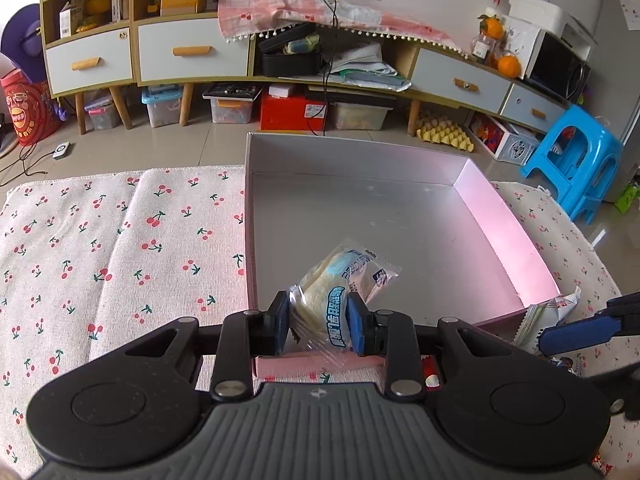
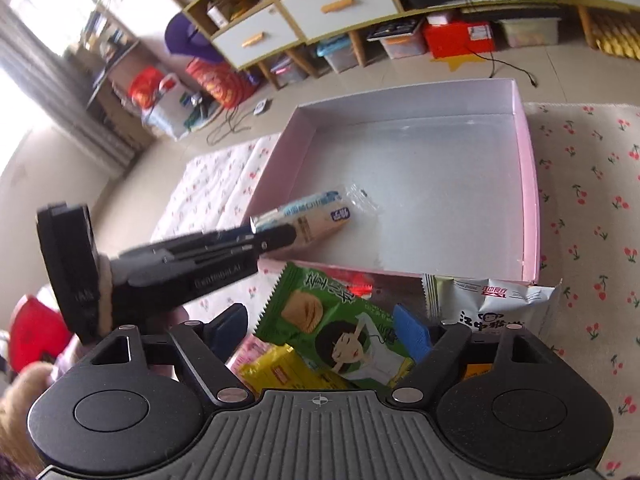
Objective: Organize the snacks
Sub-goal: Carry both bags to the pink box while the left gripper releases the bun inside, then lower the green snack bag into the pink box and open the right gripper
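My left gripper point(image 1: 319, 322) is shut on a clear-wrapped pale bread snack point(image 1: 348, 268) with a blue label. It holds the snack tilted over the near left part of the pink box point(image 1: 504, 220), whose silver floor is bare. In the right wrist view the same snack point(image 2: 308, 220) sticks out of the left gripper point(image 2: 276, 236) above the box point(image 2: 528, 184). My right gripper point(image 2: 320, 330) stands open in front of the box, over a pile of packets. A green snack packet point(image 2: 332, 320) lies between its fingers point(image 2: 412, 332), loose. A blue pad point(image 1: 576, 330) of the right gripper shows at the right of the left wrist view.
A white packet point(image 2: 492, 304) and a yellow packet point(image 2: 288, 372) lie by the green one at the box's near wall. A cherry-print cloth point(image 1: 120, 240) covers the table. Beyond are a low cabinet point(image 1: 192, 52), floor bins and a blue stool point(image 1: 572, 160).
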`<action>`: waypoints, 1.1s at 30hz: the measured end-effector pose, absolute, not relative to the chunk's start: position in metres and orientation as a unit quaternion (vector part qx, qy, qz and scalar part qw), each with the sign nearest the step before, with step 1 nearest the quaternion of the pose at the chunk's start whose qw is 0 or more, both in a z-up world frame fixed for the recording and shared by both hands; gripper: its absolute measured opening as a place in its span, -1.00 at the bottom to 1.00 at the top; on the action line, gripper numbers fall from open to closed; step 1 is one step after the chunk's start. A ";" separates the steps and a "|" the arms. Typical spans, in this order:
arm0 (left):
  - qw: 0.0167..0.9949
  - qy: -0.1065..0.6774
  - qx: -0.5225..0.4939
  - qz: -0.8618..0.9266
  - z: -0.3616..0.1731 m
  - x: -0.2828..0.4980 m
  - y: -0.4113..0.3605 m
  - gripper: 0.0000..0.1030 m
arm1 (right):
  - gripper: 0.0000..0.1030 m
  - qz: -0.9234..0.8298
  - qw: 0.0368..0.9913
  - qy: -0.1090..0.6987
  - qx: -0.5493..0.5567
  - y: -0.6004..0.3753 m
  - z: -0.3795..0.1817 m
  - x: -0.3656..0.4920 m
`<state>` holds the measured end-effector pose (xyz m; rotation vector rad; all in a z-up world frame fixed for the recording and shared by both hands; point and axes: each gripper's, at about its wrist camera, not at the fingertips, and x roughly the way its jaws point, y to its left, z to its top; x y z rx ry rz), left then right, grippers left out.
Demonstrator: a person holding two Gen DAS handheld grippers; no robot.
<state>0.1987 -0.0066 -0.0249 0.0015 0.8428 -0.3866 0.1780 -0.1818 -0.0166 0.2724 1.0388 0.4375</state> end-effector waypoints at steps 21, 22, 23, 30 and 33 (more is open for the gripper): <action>0.903 0.377 -0.031 -0.203 -0.011 0.192 0.004 0.30 | -0.16 0.226 0.853 0.465 0.074 -0.167 -0.019 0.165; 0.907 0.372 -0.029 -0.195 -0.009 0.191 0.005 0.35 | -0.16 0.227 0.853 0.461 0.090 -0.170 -0.015 0.165; 0.911 0.366 -0.026 -0.190 -0.007 0.190 0.007 0.38 | -0.16 0.227 0.854 0.456 0.106 -0.174 -0.010 0.167; 0.912 0.368 -0.034 -0.179 -0.006 0.193 0.020 0.38 | -0.16 0.166 0.879 0.389 0.220 -0.209 0.013 0.183; 0.909 0.375 -0.037 -0.177 -0.008 0.193 0.022 0.40 | -0.15 0.128 0.884 0.369 0.257 -0.216 0.009 0.195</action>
